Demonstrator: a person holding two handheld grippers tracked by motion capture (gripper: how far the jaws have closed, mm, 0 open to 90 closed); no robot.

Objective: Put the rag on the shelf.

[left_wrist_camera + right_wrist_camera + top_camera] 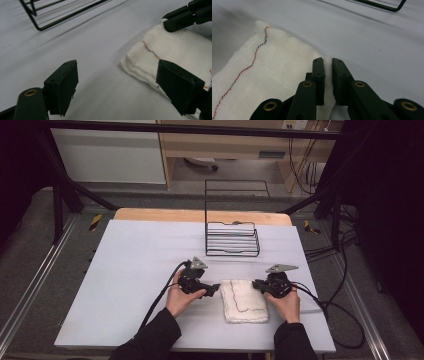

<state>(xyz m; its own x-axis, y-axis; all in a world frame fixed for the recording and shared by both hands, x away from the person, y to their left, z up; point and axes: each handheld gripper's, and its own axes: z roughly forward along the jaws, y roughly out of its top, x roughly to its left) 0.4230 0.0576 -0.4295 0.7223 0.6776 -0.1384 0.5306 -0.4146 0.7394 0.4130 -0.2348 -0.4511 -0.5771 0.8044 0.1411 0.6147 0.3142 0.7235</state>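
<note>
My right tool [327,75] is clenched on the cloth's [244,301] edge, a thin fold pinched between its pads, as the right gripper view shows up close. My left tool [116,82] is released, jaws wide, the cloth's [172,57] corner just inside its right jaw. From above, a rack [232,239] stands beyond both tools on the desk [130,270].

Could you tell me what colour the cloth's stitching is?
Multicoloured, red through black, on the white folded cloth; right gripper view.
</note>
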